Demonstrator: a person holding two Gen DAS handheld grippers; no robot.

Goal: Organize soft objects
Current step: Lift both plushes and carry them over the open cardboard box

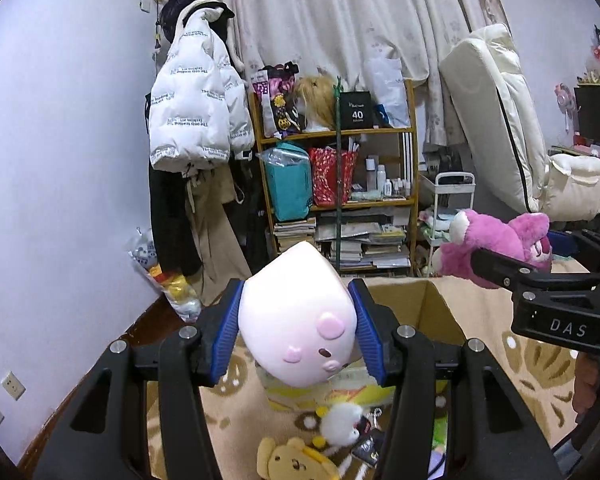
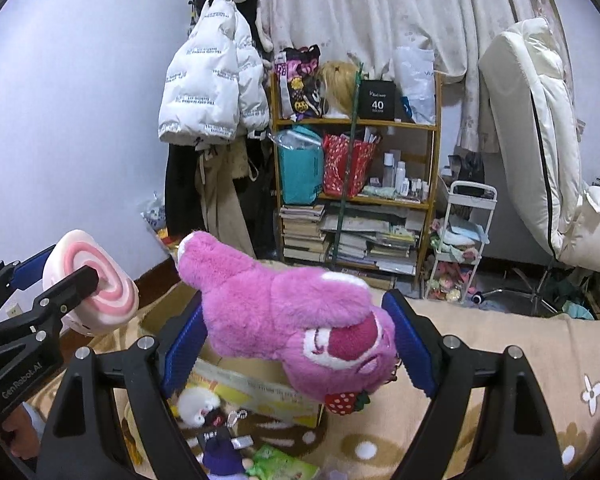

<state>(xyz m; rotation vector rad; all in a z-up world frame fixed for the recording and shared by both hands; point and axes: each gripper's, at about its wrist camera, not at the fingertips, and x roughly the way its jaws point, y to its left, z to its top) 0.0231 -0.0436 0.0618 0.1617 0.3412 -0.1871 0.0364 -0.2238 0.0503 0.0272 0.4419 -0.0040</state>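
Note:
My left gripper is shut on a pale pink squishy toy with a small pig face, its blue pads pressing both sides. That toy shows a pink swirl on its end in the right wrist view. My right gripper is shut on a magenta plush bear with a strawberry tag, held lying sideways; the same bear appears at the right in the left wrist view. Both toys hang above an open cardboard box on the beige blanket.
On the blanket near the box lie a white fluffy keychain toy, a yellow bear plush, a purple plush and a green packet. A wooden shelf, hanging coats, a white trolley and a cream chair stand behind.

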